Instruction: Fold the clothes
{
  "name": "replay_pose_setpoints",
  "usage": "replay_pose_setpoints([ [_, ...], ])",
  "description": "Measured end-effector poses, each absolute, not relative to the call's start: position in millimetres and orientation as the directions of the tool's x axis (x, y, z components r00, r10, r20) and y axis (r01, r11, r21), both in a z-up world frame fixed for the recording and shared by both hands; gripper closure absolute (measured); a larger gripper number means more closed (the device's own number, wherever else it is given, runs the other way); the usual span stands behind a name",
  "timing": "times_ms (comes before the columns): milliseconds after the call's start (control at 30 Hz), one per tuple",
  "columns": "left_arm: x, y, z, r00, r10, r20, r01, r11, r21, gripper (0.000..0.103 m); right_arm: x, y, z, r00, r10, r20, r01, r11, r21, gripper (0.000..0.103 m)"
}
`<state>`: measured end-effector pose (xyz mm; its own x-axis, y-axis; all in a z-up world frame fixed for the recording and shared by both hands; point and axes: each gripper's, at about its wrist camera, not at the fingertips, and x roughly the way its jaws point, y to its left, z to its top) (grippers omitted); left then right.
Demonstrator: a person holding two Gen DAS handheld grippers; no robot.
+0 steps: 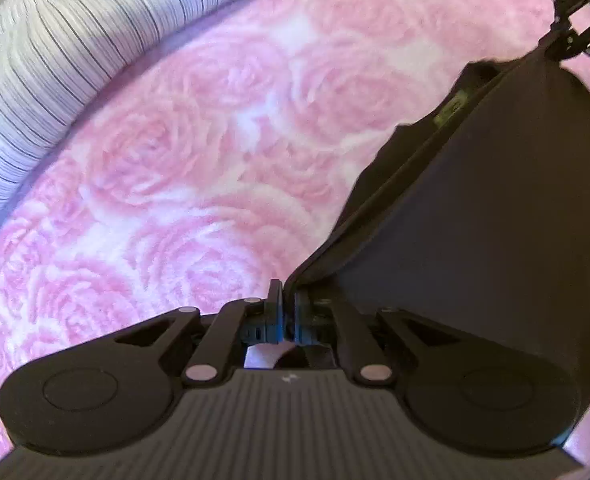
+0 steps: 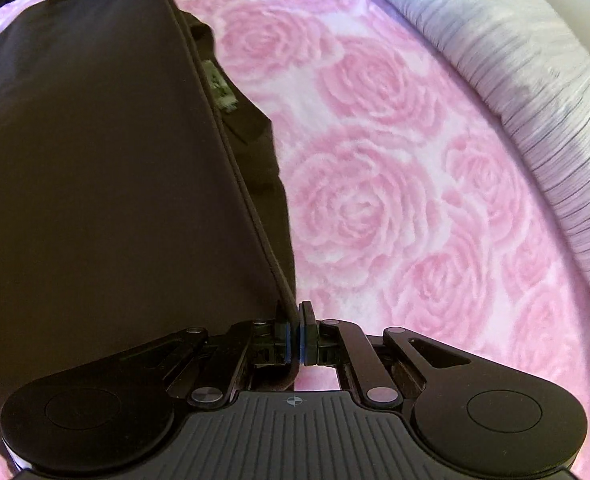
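Hanging taut between the two grippers, the dark garment (image 1: 475,208) spans the air above the pink rose-patterned bedspread (image 1: 183,160), its hemmed edge stretched in a straight line from one pinch to the other and a small sewn label (image 2: 221,88) showing just beneath that edge. The left gripper (image 1: 289,300) has its fingers nearly together, clamped on one corner of the cloth; the right gripper (image 2: 295,320) grips the opposite corner the same way, fingers narrow with the hem running between them. Both point steeply down at the bedspread. To lay it well, I judge the held edge should stay level and stretched, with both hands lowered evenly so the cloth lands without wrinkles, clear of the striped pale pillow (image 1: 55,60) along the bedspread's far edge.
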<state>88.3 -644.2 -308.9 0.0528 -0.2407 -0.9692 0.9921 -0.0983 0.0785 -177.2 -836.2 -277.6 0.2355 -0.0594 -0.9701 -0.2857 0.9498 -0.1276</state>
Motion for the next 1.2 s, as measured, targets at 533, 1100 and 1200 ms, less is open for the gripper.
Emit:
replay_pose_setpoints([
  [533,129,-623,-300,0.047,-0.338,-0.94,0.987,0.158,-0.008,0.057,-220,-889,-246,0.457,-0.172,-0.873,0.317,0.948,-0.021,0.07],
  [1100,163,-585,-251,0.0,-0.488,-0.873,0.937,0.306,-0.171,0.057,-287,-799,-262,0.459,-0.094,-0.883,0.423,0.898,0.124,0.067],
  [1200,128,-583,-256,-0.051,-0.453,-0.89,0.976,0.167,-0.141,0.056,-290,-787,-259,0.461,-0.101,-0.882,0.436,0.891,0.127,0.067],
])
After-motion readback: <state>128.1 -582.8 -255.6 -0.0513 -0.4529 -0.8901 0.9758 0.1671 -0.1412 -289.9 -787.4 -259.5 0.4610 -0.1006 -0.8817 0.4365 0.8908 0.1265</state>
